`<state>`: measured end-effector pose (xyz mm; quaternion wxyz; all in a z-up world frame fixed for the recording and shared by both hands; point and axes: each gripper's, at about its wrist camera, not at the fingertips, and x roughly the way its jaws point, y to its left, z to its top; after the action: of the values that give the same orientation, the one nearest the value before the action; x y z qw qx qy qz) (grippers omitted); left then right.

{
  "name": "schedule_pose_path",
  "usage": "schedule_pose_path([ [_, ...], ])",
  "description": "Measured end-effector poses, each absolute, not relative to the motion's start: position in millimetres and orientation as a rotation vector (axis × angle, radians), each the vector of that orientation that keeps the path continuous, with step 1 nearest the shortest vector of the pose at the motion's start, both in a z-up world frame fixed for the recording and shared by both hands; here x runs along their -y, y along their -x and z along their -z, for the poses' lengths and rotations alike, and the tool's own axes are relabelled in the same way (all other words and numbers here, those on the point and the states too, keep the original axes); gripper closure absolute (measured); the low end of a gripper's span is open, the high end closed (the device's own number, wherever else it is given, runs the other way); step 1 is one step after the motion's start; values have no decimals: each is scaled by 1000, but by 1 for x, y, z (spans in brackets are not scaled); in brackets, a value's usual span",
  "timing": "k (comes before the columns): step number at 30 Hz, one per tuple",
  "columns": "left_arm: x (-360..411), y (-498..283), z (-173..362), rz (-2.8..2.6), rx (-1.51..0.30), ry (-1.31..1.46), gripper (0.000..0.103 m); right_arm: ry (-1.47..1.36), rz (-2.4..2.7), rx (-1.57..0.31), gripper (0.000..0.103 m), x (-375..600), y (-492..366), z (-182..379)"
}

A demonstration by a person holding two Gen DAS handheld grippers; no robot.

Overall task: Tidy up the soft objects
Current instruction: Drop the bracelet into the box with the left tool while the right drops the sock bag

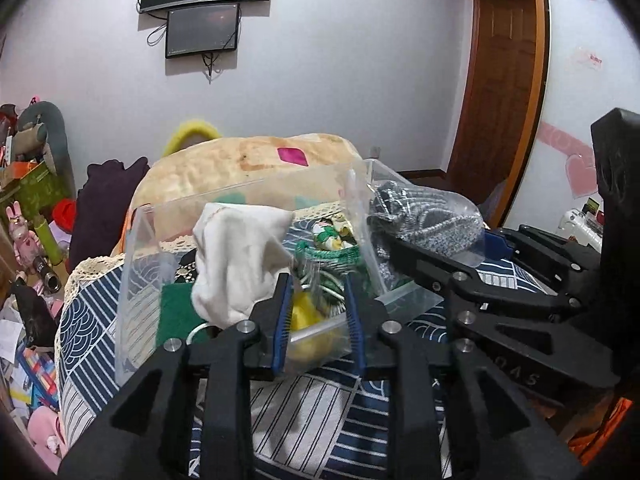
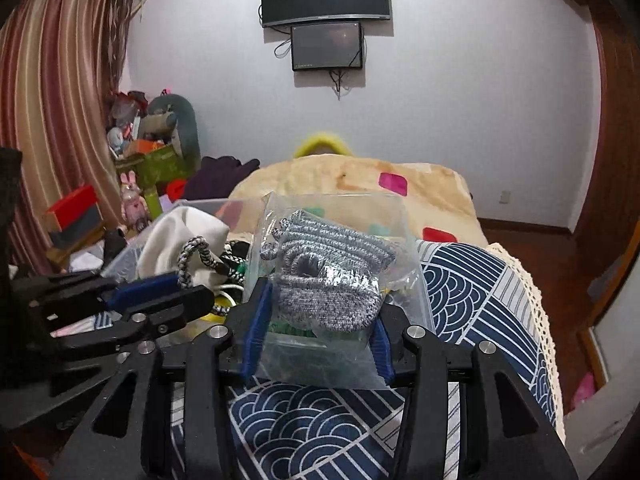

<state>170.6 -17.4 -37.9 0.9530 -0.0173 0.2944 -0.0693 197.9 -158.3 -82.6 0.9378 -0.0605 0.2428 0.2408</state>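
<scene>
A clear plastic box [image 1: 132,248] stands on the bed. It holds a white cloth [image 1: 236,256], a green mesh item [image 1: 332,256] and a black-and-white cord [image 2: 192,256]. My left gripper [image 1: 318,312] is at the box's near wall. Its jaws stand apart around a clear packet with something yellow [image 1: 306,320] inside, and the pads do not visibly press on it. My right gripper [image 2: 318,328] is shut on a clear bag holding a grey knitted piece [image 2: 328,280]. In the left wrist view that bag [image 1: 428,220] hangs over the box's right wall, with the right gripper [image 1: 404,244] under it.
The bed carries a navy-and-white patterned cover [image 1: 304,408] with a lace edge, and a beige blanket [image 1: 240,168] is heaped behind the box. A dark purple garment [image 1: 104,200] and a pile of toys [image 1: 32,208] lie to the left. A wooden door [image 1: 504,80] is on the right.
</scene>
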Motion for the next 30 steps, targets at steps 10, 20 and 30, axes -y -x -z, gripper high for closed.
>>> schedule_pose_path([
  [10, 12, -143, 29, 144, -552, 54, 73, 131, -485, -490, 41, 168, -192, 77],
  [20, 2, -104, 2, 130, -450, 103, 72, 93, -525, -384, 40, 188, -159, 44],
  [30, -3, -59, -23, 88, -329, 108, 49, 80, -561, -262, 40, 197, -120, 19],
])
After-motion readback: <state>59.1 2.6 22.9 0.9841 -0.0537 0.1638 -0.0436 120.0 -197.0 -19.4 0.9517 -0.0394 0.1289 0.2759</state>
